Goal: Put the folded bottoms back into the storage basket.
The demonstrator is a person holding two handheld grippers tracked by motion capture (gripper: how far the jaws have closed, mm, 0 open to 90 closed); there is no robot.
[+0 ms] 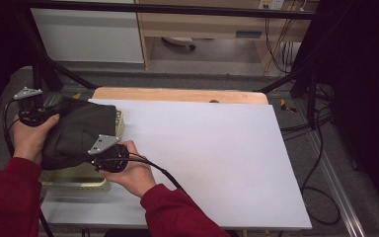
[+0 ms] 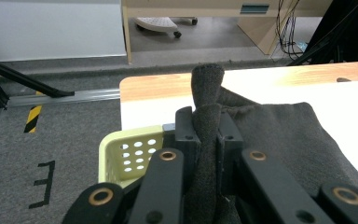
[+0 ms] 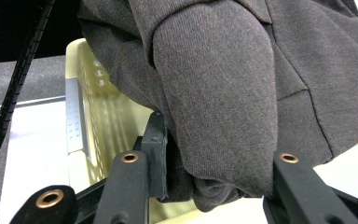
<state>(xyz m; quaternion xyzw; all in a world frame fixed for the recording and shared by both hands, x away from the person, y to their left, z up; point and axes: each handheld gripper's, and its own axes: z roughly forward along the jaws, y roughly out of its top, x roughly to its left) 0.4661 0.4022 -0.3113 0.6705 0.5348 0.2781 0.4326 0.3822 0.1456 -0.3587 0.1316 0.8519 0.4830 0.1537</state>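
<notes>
At the left of the high view I have the dark garment (image 1: 79, 131) held over the pale yellow basket (image 1: 86, 183) on the white table (image 1: 217, 163). My left gripper (image 2: 207, 133) has its jaws pinched tight on a fold of cloth. My right gripper (image 3: 214, 154) has its jaws clamped around a thick bunch of the same garment, above the basket's perforated wall.

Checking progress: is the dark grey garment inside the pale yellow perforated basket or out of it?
Mostly out: the dark grey garment hangs bunched above the pale yellow perforated basket, pinched by both grippers.
</notes>
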